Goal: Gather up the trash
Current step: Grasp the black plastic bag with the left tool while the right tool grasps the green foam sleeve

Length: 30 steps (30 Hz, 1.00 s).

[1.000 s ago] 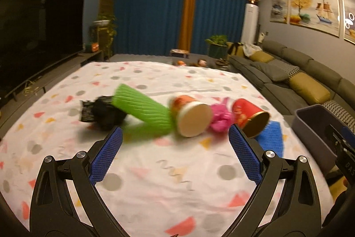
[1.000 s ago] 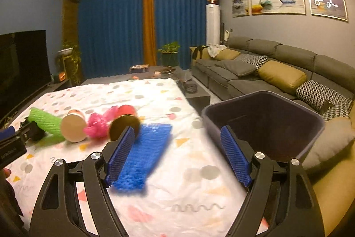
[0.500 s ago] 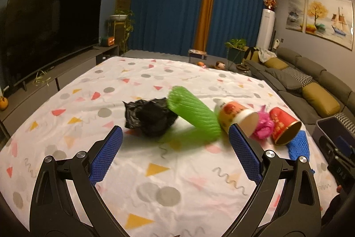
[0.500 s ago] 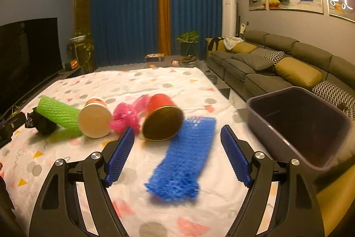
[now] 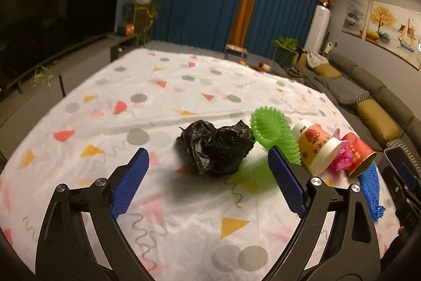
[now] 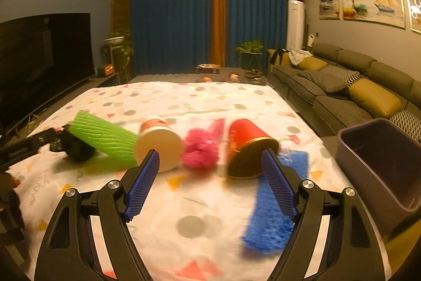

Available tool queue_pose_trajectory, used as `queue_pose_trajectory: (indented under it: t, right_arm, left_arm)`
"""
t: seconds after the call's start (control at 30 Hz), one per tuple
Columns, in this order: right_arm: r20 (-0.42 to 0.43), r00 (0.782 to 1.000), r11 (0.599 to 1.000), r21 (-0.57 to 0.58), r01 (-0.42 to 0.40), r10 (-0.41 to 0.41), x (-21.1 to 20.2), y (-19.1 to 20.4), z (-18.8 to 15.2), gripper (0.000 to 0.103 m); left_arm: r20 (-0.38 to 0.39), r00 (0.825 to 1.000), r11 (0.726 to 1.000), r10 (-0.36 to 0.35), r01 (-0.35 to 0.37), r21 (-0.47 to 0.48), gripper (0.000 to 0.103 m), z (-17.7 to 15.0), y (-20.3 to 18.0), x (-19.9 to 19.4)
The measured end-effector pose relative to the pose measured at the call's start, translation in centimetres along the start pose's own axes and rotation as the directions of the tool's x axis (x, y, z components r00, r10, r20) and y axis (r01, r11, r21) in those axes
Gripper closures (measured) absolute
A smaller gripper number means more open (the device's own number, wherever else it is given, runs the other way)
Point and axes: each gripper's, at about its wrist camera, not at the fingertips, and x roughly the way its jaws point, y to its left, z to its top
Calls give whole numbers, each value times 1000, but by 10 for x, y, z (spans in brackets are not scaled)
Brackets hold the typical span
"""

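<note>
A row of trash lies on the patterned tablecloth: a crumpled black bag, a green foam sleeve, a paper cup, a pink wad, a red cup and a blue foam net. My left gripper faces the black bag. Its jaws are closing, and the bag lies just ahead between the tips, untouched. My right gripper stands open and empty in front of the pink wad and the red cup, with the blue net under its right finger.
A dark grey bin stands off the table's right edge, in front of a grey sofa. A TV on a low stand runs along the left. The left gripper's body shows at the right wrist view's left edge.
Both grippers have moved left along the row. The left went from the cups to the black bag and its jaws narrowed a little. The right went from the bin to the red cup.
</note>
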Motion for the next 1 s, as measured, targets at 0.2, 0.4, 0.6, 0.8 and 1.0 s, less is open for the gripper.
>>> queue_pose_trajectory:
  t: [0.2,0.4,0.6,0.8,1.0]
  right_arm:
    - [-1,999,998,-43,-51,51,6,33,6,25]
    - [-18,995,988,-120,-97,96,20,68,10,26]
    - [-76,986,976,-149,-155,145,45,97,13,28]
    - [-150,971,958,-190,-215,188,71,125,13,28]
    - [-204,955,950,-187,-252,213,91,137,15,26]
  left_arm:
    - [-63,998,997,-20,24,66,21,7,-7,30]
    - [-153,986,996,-66,75,50,54,9,-2,57]
    - [-144,985,994,-94,100,34,82,11,4,55]
    - [-94,994,999,-53,53,-3,83,18,23,37]
    - [-18,1000,994,-17,15,-112,83,28,50,18]
